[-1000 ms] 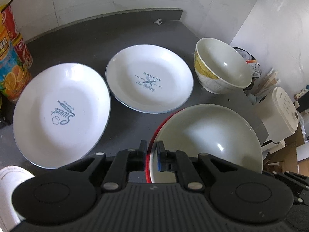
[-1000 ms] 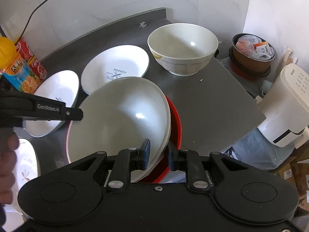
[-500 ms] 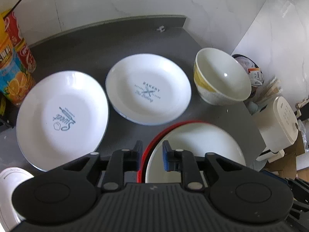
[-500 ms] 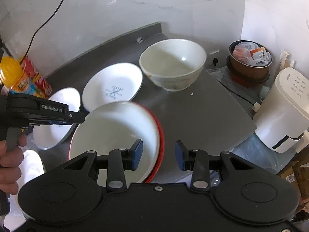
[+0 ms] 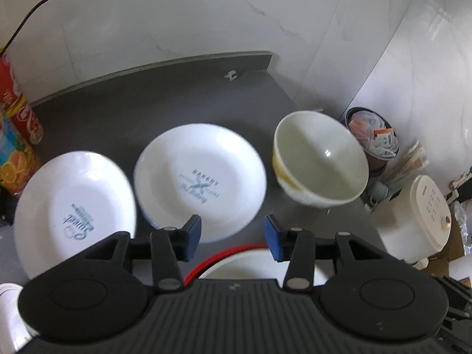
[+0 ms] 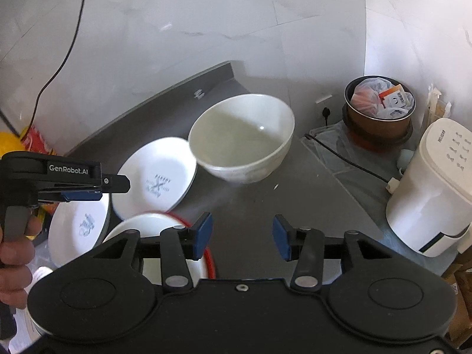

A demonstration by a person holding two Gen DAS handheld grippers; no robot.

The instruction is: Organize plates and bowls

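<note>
Both hand-held grippers are open and hold nothing: the left hand-held gripper (image 5: pixel 233 237) has its 2 blue pads wide apart above the near part of the dark grey table (image 5: pixel 141 109), and the right hand-held gripper (image 6: pixel 242 237) also has its pads spread, over a bare part of the table. Just under and between them lies a red-rimmed plate (image 5: pixel 227 255) with a white plate (image 6: pixel 138 227) resting inside it, at the near edge of the table. Behind this stack is the plate with the word "BAKERY" (image 5: pixel 200 183), and to its left, just beside it, the plate with the word "Sweet" (image 5: pixel 73 215). To the right of the "BAKERY" plate stands a large cream bowl (image 5: pixel 320 159), upright and empty, near the right edge of the table. A person's hand (image 6: pixel 16 253) grips the handle of the left tool. Drink cans (image 5: pixel 22 115) stand at the far left by the wall, and beyond the table's right edge I see a white appliance (image 6: pixel 433 188) and a brown bin (image 6: pixel 379 115) with rubbish.
</note>
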